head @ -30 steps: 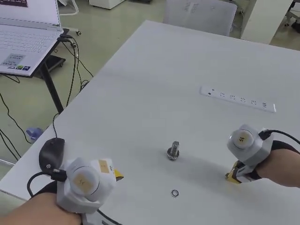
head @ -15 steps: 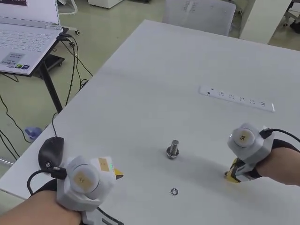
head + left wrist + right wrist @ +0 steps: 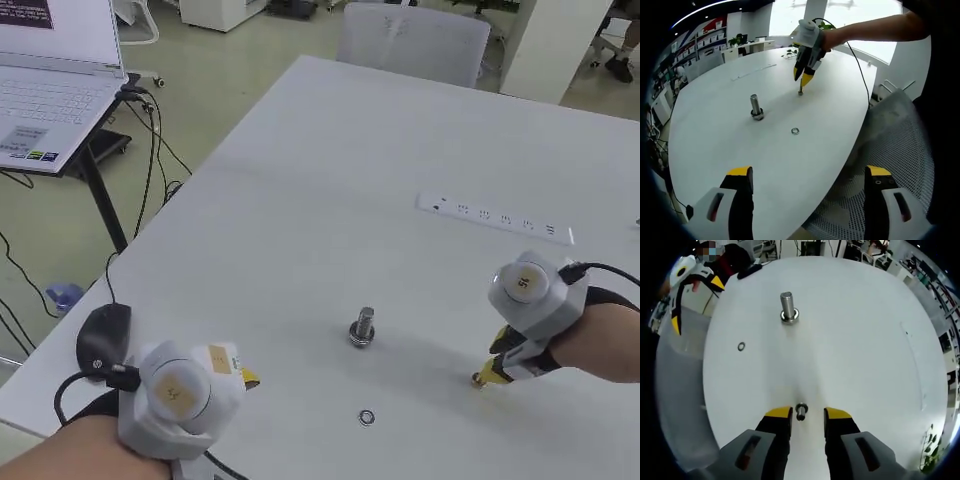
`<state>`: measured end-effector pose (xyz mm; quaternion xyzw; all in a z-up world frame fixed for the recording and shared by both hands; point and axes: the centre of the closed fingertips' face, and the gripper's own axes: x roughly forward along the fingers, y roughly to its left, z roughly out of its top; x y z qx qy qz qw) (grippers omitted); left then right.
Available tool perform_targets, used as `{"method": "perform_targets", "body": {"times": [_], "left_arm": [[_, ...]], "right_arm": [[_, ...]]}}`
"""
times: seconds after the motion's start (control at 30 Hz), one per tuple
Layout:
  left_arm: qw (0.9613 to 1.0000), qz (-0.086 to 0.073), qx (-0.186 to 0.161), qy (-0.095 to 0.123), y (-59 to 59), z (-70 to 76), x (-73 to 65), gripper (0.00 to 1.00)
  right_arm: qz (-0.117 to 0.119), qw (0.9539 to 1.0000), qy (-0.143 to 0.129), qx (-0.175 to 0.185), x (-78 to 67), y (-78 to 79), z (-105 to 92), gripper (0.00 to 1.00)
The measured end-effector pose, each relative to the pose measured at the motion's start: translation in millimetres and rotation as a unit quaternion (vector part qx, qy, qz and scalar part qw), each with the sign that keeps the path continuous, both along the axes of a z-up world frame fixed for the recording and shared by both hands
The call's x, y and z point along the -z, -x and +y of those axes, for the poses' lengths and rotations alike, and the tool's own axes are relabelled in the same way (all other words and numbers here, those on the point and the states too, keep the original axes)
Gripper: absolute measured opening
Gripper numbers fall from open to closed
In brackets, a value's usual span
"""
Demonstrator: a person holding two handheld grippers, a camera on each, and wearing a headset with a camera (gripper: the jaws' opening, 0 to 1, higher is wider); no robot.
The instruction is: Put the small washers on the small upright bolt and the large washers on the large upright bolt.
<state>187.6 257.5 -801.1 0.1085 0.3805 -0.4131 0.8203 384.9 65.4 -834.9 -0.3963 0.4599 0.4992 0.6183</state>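
Two grippers, one table [image 3: 300, 180].
- Left gripper [image 3: 808, 172]: nearest, jaws spread wide, empty.
- Washer [image 3: 366, 418]: flat, 6 o'clock of large bolt [image 3: 362, 328].
- Right gripper [image 3: 808, 413]: jaws parted, astride upright small bolt [image 3: 800, 410], 4 o'clock of large bolt.
- Power strip [image 3: 495, 218]: farthest, 2 o'clock.

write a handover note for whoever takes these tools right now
Left tool: open, holding nothing, at the table's near edge.
Right tool: open, jaws either side of the upright small bolt, not gripping it.
Large bolt: upright mid-table; the ring at its base may be a washer.
One loose washer lies flat nearer the person.
Left: washer onto its matching bolt; size unclear.
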Motion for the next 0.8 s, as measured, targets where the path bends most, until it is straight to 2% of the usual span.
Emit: {"method": "perform_targets", "body": {"times": [0.2, 0.37, 0.5, 0.6, 0.8], "left_arm": [[0.9999, -0.010, -0.001, 0.006, -3.8, -4.4, -8.4, 0.93], [0.9999, -0.009, 0.001, 0.006, -1.1, -7.1, -9.9, 0.93], [0.9999, -0.011, 0.003, 0.007, 2.6, -8.9, -10.4, 0.93], [0.9998, -0.019, -0.003, 0.003, 0.3, -6.6, -9.2, 0.93], [0.9997, -0.024, -0.008, 0.000, -0.8, -6.1, -6.5, 0.94]], "right_arm": [[-0.002, 1.0000, -0.009, -0.002, -10.0, 0.6, 7.5, 0.27], [-0.005, 0.9996, -0.024, -0.011, -18.3, 6.3, 24.5, 0.29], [-0.007, 0.9993, -0.029, -0.022, -20.3, 12.1, 38.5, 0.30], [-0.007, 0.9991, -0.030, -0.030, -20.5, 16.2, 47.9, 0.30], [-0.006, 0.9983, -0.032, -0.048, -22.3, 25.9, 64.1, 0.30]]}}
